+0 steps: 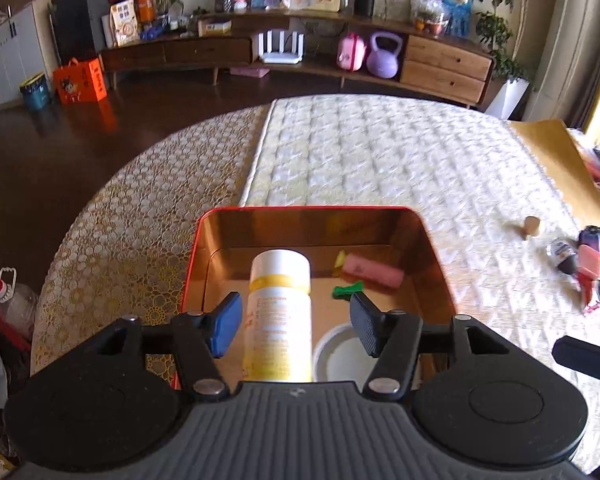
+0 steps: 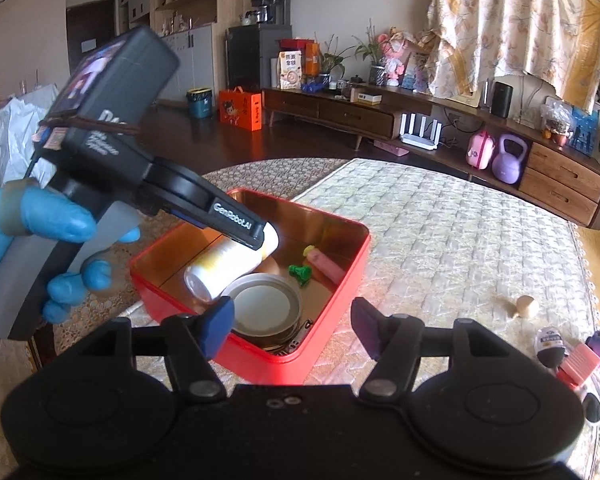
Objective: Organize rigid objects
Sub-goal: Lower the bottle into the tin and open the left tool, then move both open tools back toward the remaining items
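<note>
Your left tool (image 1: 294,322) was hanging over the red tin (image 1: 228,216) with its blue pads spread either side of the white and yellow bottle (image 1: 280,316). There was a clear gap on both sides, so it wasn't gripping anything. That bottle lay on its side in the tin, leaning on the round metal lid (image 1: 340,354) next to it. A pink block (image 1: 374,274) and a little green piece (image 1: 346,290) sat further back in the same tin.

From your right wrist view, your right tool (image 2: 292,326) was wide open and empty, hovering at the near edge of the tin. You could see your blue-gloved hand (image 2: 40,224) holding the left tool's handle there.

The tin sat on the quilted mat on the bench (image 1: 100,220). Off to the right on that mat were a small wooden knob (image 2: 526,306) and a cluster of toys (image 2: 572,354), well apart from the tin.
</note>
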